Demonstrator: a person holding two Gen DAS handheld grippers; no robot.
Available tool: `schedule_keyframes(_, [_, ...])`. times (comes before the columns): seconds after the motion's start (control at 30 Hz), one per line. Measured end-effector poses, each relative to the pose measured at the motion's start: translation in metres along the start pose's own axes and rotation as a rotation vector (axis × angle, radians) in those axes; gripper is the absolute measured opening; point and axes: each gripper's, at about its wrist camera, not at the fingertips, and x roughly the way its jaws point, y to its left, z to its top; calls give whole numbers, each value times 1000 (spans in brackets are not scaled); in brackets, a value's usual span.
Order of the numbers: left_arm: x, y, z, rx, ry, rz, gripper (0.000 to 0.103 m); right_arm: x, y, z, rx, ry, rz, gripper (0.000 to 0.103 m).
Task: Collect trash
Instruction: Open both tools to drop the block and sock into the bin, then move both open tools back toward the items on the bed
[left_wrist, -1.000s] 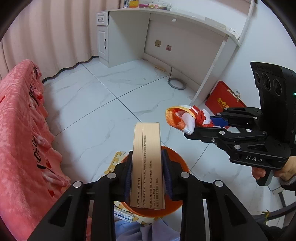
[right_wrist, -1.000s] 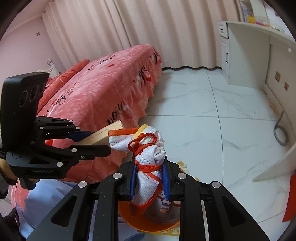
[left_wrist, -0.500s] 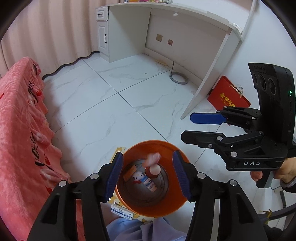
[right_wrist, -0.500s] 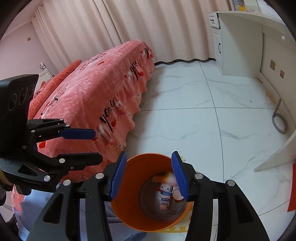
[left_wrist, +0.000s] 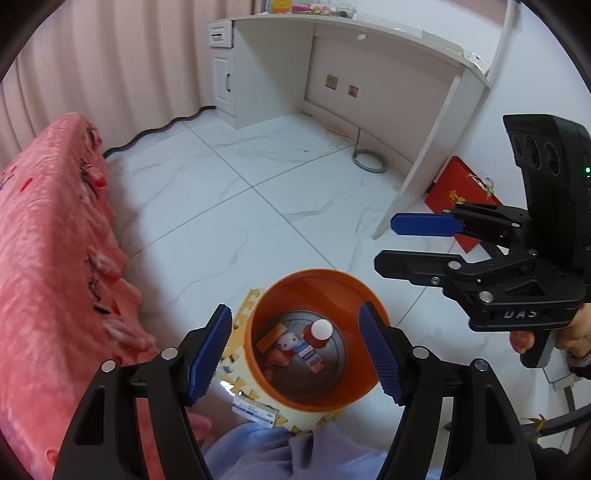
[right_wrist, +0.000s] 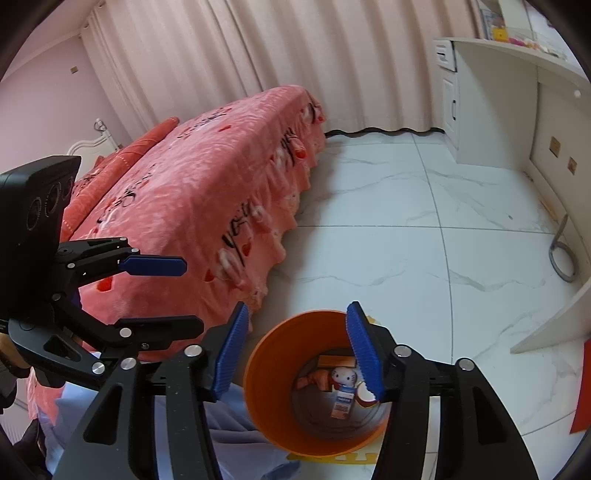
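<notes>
Now both grippers hang above the orange trash bin, and both have their jaws wide apart with nothing between them. The left gripper looks straight down into the bin. The right gripper is also over it, a little to the side, and its right fingertip covers part of the contents in its own view.

The trash lies at the bottom of the bin: a small bottle with a white cap, a small Hello Kitty figure, a brown cardboard box and a crumpled orange piece beside them.

The bin stands on yellow foam mat pieces on the white marble floor, near the bed with a pink cover. A small blue and white carton lies just beside the bin. A white desk stands by the wall, and a red envelope leans behind its leg
</notes>
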Motion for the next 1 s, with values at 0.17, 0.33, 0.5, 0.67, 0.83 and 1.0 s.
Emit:
schedule_keyframes(0.17, [-23, 5, -11, -36, -29, 36, 87, -10, 28, 1, -44, -2, 28, 65])
schedule_keyframes(0.33, [-50, 8, -30, -55, -35, 91, 87, -20, 58, -1, -90, 3, 50, 65])
schedule_keyframes(0.5, [-83, 14, -55, -117, -75, 122, 92, -29, 95, -3, -142, 3, 84, 68])
schedule_keyframes(0.67, [-113, 17, -81, -141, -94, 171, 92, -38, 132, -6, -197, 0, 119, 71])
schedule_keyframes(0.83, [-150, 23, -108, -206, -138, 215, 92, -45, 176, -6, -265, -2, 168, 71])
schedule_keyframes(1.0, [-185, 33, -143, -272, -172, 267, 92, -46, 225, -9, -335, -2, 237, 71])
